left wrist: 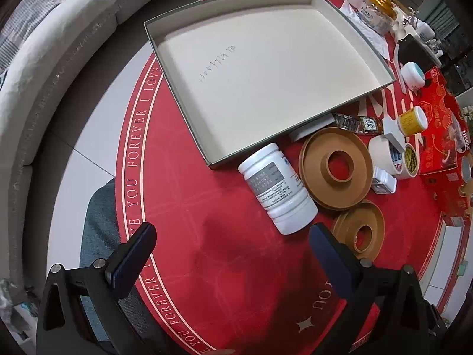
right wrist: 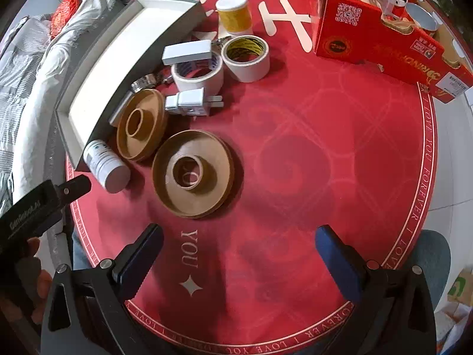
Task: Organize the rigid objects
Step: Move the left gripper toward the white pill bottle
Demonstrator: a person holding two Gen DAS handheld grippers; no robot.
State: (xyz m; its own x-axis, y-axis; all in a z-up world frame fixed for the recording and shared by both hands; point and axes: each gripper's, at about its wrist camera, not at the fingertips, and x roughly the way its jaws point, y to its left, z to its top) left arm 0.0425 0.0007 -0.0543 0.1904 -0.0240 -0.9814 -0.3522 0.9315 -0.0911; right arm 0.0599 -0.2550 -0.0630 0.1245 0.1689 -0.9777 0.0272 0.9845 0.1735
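A shallow grey box (left wrist: 183,112) with a bare cream floor lies on the red round table; it also shows at the left of the right wrist view (right wrist: 97,68). A white pill bottle (left wrist: 278,189) lies on its side by the box's near corner, also in the right wrist view (right wrist: 106,165). Two brown ring-shaped discs (left wrist: 335,167) (left wrist: 359,229) lie beside it, also in the right wrist view (right wrist: 140,124) (right wrist: 193,173). My left gripper (left wrist: 233,245) is open and empty, just short of the bottle. My right gripper (right wrist: 239,245) is open and empty, below the nearer disc.
Two tape rolls (right wrist: 246,57) (right wrist: 198,72), a white plug adapter (right wrist: 189,103), a small white box (right wrist: 187,51) and a yellow jar (right wrist: 235,14) lie behind the discs. A red carton (right wrist: 381,41) stands at the right. The left gripper's body (right wrist: 35,207) shows at the left edge.
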